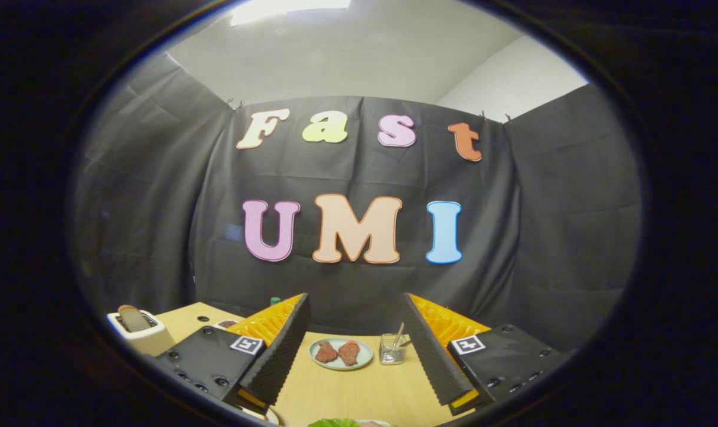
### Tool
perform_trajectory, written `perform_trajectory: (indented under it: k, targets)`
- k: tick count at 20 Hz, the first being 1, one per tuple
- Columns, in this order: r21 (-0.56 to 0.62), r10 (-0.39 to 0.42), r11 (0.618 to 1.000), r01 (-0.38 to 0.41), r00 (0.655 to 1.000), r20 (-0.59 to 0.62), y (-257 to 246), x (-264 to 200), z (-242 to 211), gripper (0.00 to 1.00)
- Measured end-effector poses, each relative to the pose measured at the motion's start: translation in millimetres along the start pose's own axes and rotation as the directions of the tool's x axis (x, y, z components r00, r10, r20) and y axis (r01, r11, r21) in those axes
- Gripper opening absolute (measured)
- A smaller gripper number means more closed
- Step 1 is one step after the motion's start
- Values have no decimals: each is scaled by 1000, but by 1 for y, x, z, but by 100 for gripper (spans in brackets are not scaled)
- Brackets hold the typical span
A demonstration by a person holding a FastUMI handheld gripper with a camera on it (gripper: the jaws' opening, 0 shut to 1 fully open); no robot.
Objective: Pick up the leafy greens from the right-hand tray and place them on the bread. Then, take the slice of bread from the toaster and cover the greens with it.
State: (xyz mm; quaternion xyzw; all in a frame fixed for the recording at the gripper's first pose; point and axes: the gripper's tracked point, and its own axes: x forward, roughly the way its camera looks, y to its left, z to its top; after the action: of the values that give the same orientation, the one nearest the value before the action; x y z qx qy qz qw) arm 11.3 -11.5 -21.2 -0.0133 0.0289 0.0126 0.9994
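The gripper (pixel 354 350) is hanging level above the wooden surface (pixel 359 391) with its fingers spread wide and nothing between them, likely so it can drop onto something soft without crushing it. Taking the plate (pixel 340 353) as the landmark: it is sitting on the surface just beyond the fingers, a smooth pale disc carrying two rough reddish-brown pieces. Right of the plate a small clear glass (pixel 392 349) is standing with a thin stick leaning in it. Far to the plate's left the white toaster (pixel 138 333) is holding a browned bread slice (pixel 133 318) upright in its slot, top poking out, ready for a pinch. On the near side of the plate, under the fingers, a ruffled edge of greens (pixel 335 423) is peeking in; the tray and the lower bread cannot be made out. The finger faces are ribbed, probably for holding limp leaves.
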Motion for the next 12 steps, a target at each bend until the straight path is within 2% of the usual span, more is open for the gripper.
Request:
perform_trajectory:
  k: [5,8,12]
  targets:
    - [5,30,1000,-30,1000,3,-2,1,-3,99]
    - [-4,82,997,-82,996,-24,-1,4,-13,99]
    - [-89,156,982,-165,983,-99,-2,7,-38,99]
